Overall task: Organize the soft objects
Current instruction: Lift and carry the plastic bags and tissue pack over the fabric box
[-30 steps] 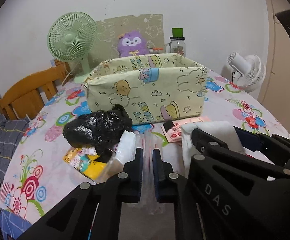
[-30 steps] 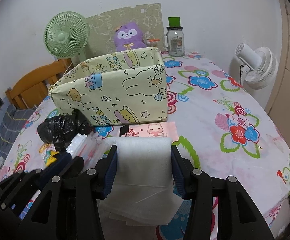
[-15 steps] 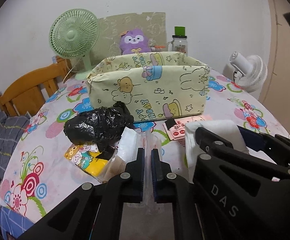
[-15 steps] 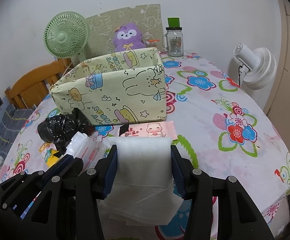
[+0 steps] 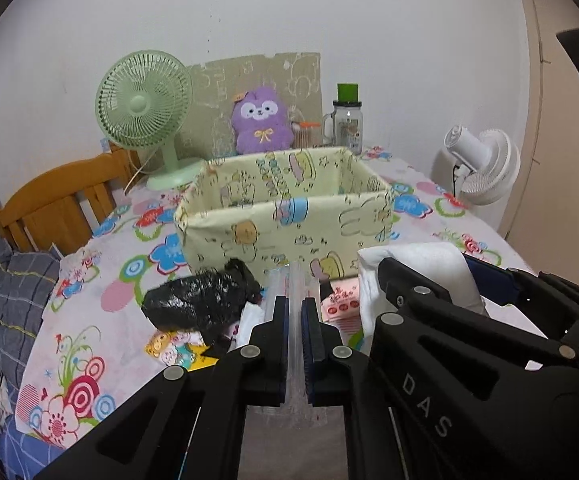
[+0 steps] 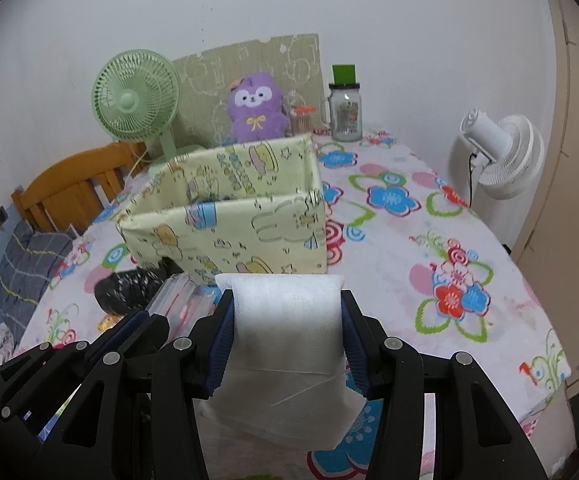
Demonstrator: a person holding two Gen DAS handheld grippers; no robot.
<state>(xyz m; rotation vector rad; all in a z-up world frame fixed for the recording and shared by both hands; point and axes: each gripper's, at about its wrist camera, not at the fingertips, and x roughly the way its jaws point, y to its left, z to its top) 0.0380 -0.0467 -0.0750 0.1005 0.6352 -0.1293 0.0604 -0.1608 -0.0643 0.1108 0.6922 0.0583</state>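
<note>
My left gripper [image 5: 295,312] is shut on a clear plastic bag [image 5: 289,280], pinched thin between its pads and lifted off the table. My right gripper [image 6: 287,312] is shut on a folded white foam sheet [image 6: 289,320], whose lower end hangs below the jaws. In front of both stands a pale yellow fabric box [image 5: 285,216] with cartoon prints, open at the top [image 6: 229,208]. A crumpled black plastic bag [image 5: 201,300] lies on the table just left of the box's near corner. A pink packet [image 5: 339,304] and a small colourful packet [image 5: 173,348] also lie there.
The round table wears a flowered cloth [image 6: 429,248]. At the back stand a green fan [image 5: 145,108], a purple plush toy [image 5: 261,120] and a green-lidded jar [image 5: 347,120]. A white fan [image 6: 501,160] stands off the right edge, a wooden chair [image 5: 57,200] at the left.
Both grippers have risen with their loads, so the table and the black bag sit lower and the box's open inside now shows. Both grips are unchanged.
</note>
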